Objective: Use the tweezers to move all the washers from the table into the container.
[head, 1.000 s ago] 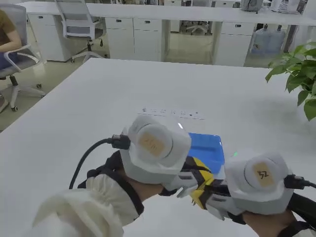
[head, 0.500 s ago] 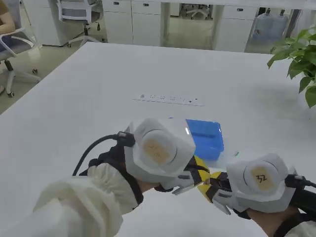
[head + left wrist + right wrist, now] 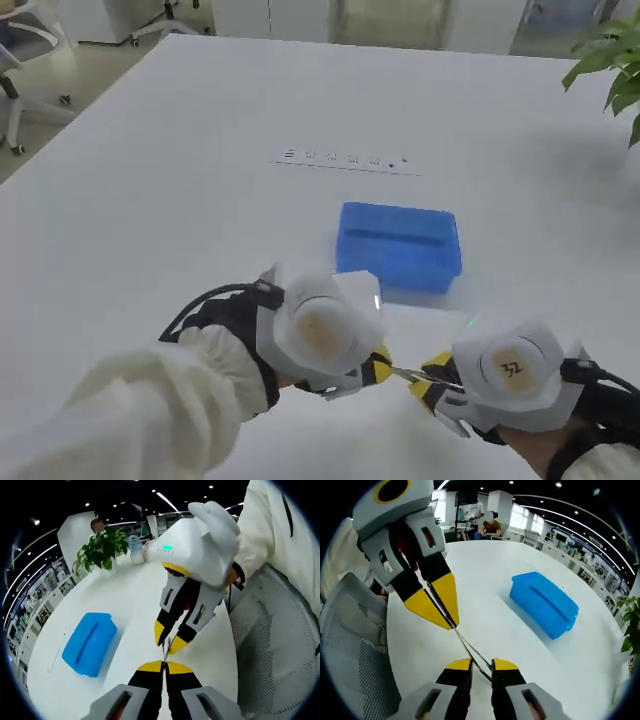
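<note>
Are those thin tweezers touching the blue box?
Apart. The head view shows a strip of bare table between the tweezers and the blue box.

White table (image 3: 150,170), green plant (image 3: 610,65), office chair (image 3: 25,50), ceiling lights (image 3: 165,500)

- The desk (image 3: 150,200) is white, wide and smooth, and it reaches far ahead to a straight far edge.
- A blue container (image 3: 400,245) stands directly on the desk, a little right of the middle. It is rectangular and has a long groove across its top face.
- Farther than the container, and well apart from it, a short row of small pieces (image 3: 345,158) lies on the desk in a line from left to right. They are too small to say what they are.
</note>
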